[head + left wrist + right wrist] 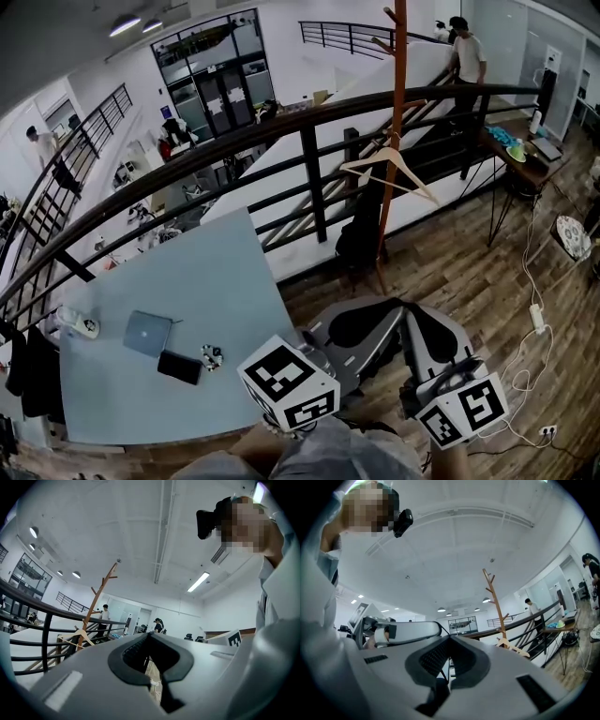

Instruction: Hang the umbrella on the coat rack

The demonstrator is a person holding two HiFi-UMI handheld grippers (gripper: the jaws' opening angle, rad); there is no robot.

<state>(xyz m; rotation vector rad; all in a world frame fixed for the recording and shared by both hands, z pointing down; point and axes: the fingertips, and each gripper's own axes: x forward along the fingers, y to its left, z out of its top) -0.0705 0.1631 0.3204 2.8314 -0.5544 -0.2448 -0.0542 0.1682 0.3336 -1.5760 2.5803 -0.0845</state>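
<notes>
Umbrella first: I cannot find it in any of the views. A dark shape (361, 234) sits low by the foot of the coat rack (397, 112), in the middle of the head view. It may be a coat or a bag; I cannot tell.

The coat rack stands tall at the top middle of the head view, just past the dark railing (309, 131). A wooden hanger (387, 173) hangs on it, part way down the pole. The big pale table (187, 281) is at the lower left.

The left gripper (148, 637) has its jaws pressed together at the tips, with nothing between them. The right gripper (449, 638) is clenched the same way and is empty too. Both sit at the bottom middle of the head view, side by side and close to the person. They are well apart from the rack.

I think the job has not really begun. The first step is to find the umbrella. Then one gripper must open its jaws, close them around the handle or the shaft, and carry it up to a peg.
</notes>
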